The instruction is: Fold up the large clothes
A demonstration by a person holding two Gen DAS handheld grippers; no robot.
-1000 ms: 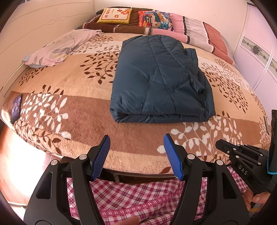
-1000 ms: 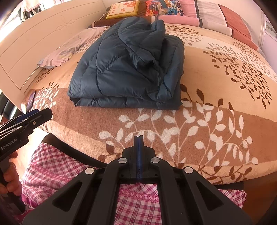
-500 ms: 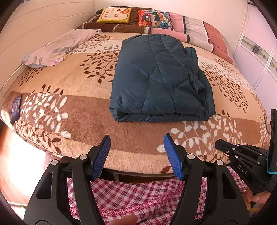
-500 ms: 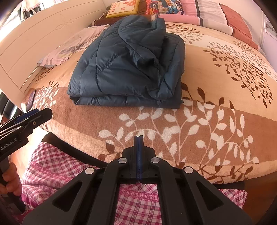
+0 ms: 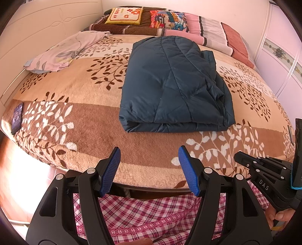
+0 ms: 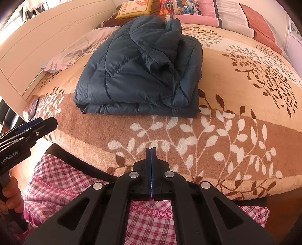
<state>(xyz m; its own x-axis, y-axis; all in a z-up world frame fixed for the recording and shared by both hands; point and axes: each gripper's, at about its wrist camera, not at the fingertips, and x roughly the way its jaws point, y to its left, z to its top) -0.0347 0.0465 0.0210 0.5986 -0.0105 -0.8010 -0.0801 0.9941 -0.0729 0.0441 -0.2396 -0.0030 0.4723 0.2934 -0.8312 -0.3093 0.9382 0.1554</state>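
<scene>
A dark blue quilted jacket (image 5: 173,84) lies folded into a thick rectangle in the middle of the bed; it also shows in the right wrist view (image 6: 143,69). My left gripper (image 5: 149,167) is open and empty, held back over the bed's near edge, well short of the jacket. My right gripper (image 6: 151,150) is shut with nothing between its pads, also over the near edge, apart from the jacket. Each gripper shows at the side of the other's view.
The bed carries a brown and beige leaf-patterned blanket (image 5: 85,132). A pale floral garment (image 5: 62,52) lies at the far left. Cushions (image 5: 124,16) and folded bedding (image 5: 207,28) line the head. A phone (image 5: 17,117) lies at the left edge. A white headboard panel (image 6: 37,47) stands left.
</scene>
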